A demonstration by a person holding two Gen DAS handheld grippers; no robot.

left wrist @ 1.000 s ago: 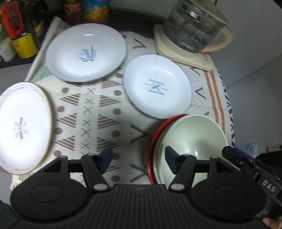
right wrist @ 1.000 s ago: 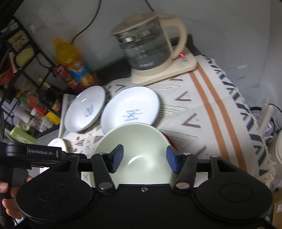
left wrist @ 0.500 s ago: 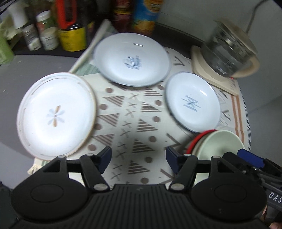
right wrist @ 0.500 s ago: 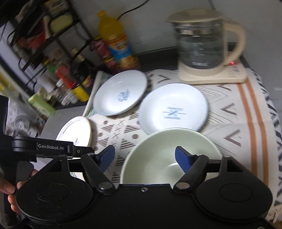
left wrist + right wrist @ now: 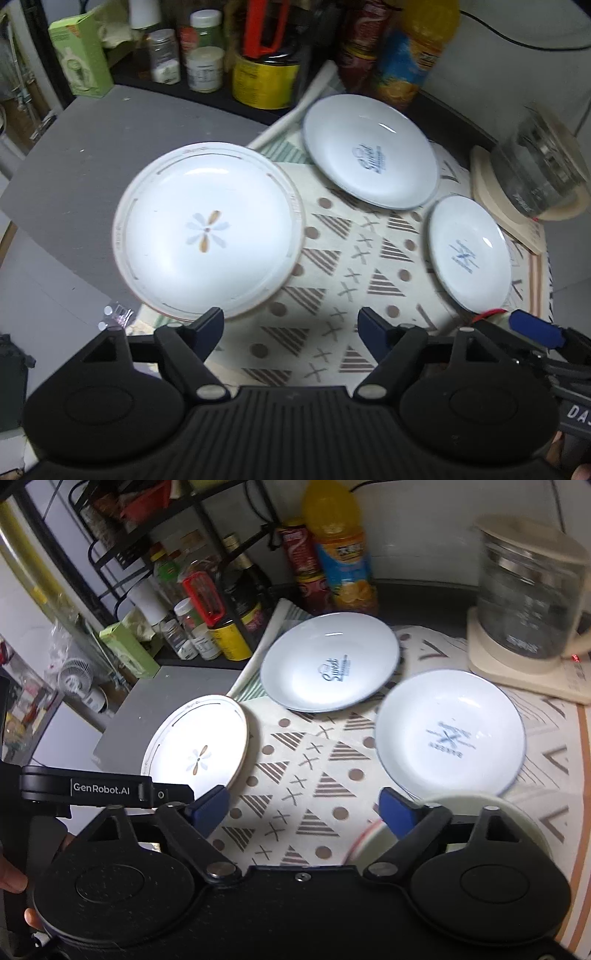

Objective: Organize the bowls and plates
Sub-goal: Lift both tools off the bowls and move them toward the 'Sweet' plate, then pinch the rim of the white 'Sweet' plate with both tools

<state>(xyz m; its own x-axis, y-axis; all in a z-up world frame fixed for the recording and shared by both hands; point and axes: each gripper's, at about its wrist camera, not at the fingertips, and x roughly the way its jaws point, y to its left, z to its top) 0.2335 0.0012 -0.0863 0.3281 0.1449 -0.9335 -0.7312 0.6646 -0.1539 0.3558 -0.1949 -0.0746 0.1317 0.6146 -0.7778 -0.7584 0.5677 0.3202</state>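
White china lies spread over a patterned cloth [image 5: 325, 295] that covers the tabletop [image 5: 92, 155], and we read it from the left edge across; farthest left sits the flower plate [image 5: 208, 230], a broad white plate with a gold-lined rim and a small blue and tan flower at its centre, resting half on the cloth's left edge and half on the bare grey tabletop; toward the back edge, just right of it, lies the script plate [image 5: 371, 151], blue-rimmed with dark lettering, apart from the flower plate; farther right, nearer the cloth's right edge, lies the cross plate [image 5: 469, 254], blue-rimmed too, with a small crossed emblem; behind it, at the back right corner, a glass kettle [image 5: 535, 173] stands on its cream base; along the back edge we see jars, a yellow tin [image 5: 264, 79] and an orange drink bottle [image 5: 413, 51].

We hold the left gripper [image 5: 290, 325] above the cloth's front edge, its jaws opening with nothing between them but the cloth below; its left fingertip stands over the near rim of the flower plate.

We hold the right gripper [image 5: 304, 808] over the cloth too, its jaws opening and empty; under its right finger lies the pale green bowl [image 5: 517, 812], nested in a red-rimmed dish [image 5: 354, 840] at the front, just beside the cross plate [image 5: 450, 734].
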